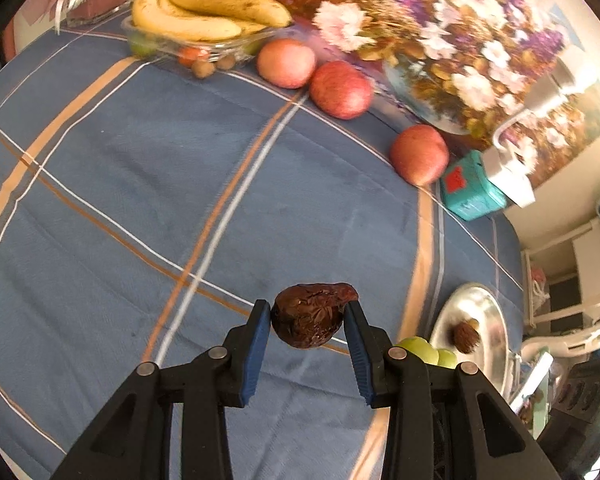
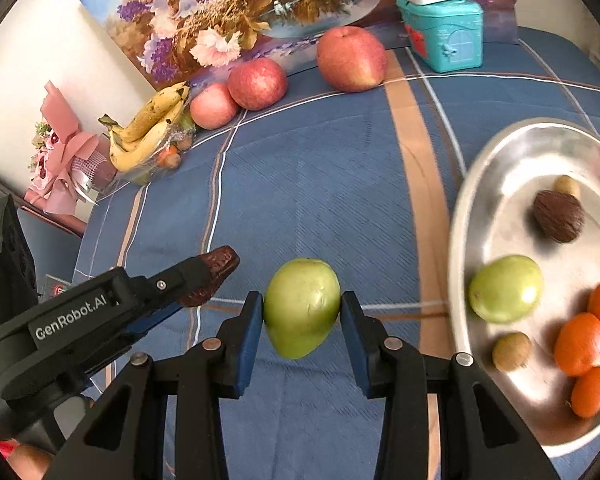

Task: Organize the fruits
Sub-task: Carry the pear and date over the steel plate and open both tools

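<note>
My left gripper (image 1: 307, 318) is shut on a wrinkled dark-brown dried date (image 1: 308, 316), held above the blue cloth; it also shows in the right wrist view (image 2: 212, 280). My right gripper (image 2: 302, 312) is shut on a green jujube fruit (image 2: 302, 306), just left of a steel plate (image 2: 512, 148). The plate holds another green fruit (image 2: 506, 288), a dark walnut (image 2: 558, 216), small oranges (image 2: 580, 344) and small brown fruits (image 2: 512, 351). In the left wrist view the plate (image 1: 494, 320) lies at the right.
Three red apples (image 1: 342, 88) lie along the far edge before a flower painting (image 1: 440, 28). A glass dish (image 1: 168, 46) with bananas (image 1: 204, 12) stands at the far left. A teal toy house (image 2: 446, 32) and a pink bouquet (image 2: 66, 148) sit at the back.
</note>
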